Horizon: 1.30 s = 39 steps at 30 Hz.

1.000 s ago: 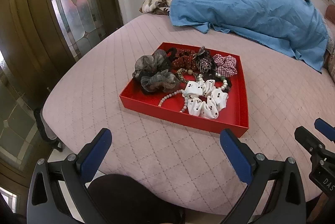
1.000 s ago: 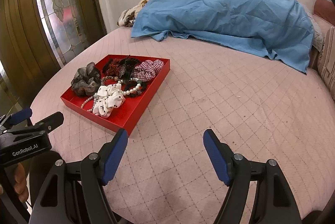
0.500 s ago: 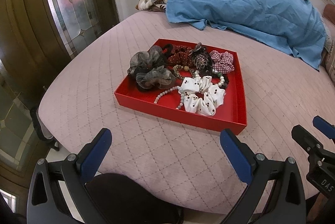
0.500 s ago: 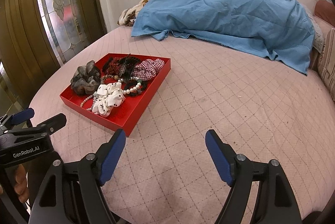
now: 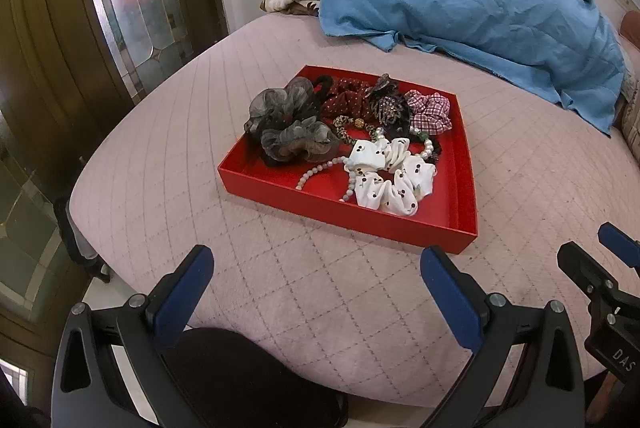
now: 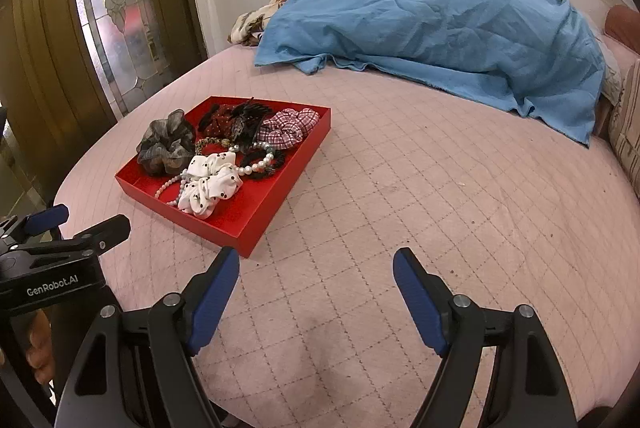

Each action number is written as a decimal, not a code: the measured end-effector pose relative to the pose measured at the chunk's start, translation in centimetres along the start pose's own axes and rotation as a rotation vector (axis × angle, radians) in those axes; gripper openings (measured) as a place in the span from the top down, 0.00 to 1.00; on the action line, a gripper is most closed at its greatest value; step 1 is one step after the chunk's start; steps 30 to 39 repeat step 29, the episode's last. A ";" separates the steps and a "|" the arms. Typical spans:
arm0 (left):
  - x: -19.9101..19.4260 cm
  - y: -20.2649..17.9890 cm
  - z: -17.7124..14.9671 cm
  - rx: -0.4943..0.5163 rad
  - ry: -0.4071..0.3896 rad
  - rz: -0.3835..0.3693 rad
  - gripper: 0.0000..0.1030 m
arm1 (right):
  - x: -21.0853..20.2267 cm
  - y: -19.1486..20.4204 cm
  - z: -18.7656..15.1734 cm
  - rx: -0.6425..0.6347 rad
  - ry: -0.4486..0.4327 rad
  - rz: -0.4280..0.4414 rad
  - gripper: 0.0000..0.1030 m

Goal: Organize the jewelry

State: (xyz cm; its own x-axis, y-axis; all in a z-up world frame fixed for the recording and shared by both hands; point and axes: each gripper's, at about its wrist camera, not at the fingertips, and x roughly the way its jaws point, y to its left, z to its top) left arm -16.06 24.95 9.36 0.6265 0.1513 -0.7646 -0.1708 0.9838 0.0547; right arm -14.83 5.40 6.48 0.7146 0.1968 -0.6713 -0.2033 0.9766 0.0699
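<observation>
Soft daylight, sharp frames, heavy fisheye bend.
Light enters through the stained-glass door (image 5: 132, 7) on my left; shadows stay faint, and black vignetting fills the corners.

A shallow red tray (image 5: 464, 183) lies flat on the bed, open on top. Inside are a grey scrunchie (image 5: 286, 125), a white dotted scrunchie (image 5: 394, 175), a checked one (image 5: 430, 109) and pearl beads (image 5: 320, 169).

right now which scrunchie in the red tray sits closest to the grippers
The white fabric scrunchie with small dark spots, in the red tray's near part. The sheer grey scrunchie, dotted dark red scrunchie and red-checked scrunchie lie farther back.
</observation>
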 end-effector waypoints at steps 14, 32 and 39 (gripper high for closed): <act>0.9 0.9 -0.1 -0.018 0.020 -0.006 0.00 | 0.7 0.4 -0.1 -0.017 0.022 -0.002 0.19; 0.1 1.0 0.9 -0.021 -0.002 -0.002 0.00 | 1.2 -0.2 -0.2 0.001 0.040 0.031 0.17; 0.1 1.0 0.9 -0.021 -0.002 -0.002 0.00 | 1.2 -0.2 -0.2 0.001 0.040 0.031 0.17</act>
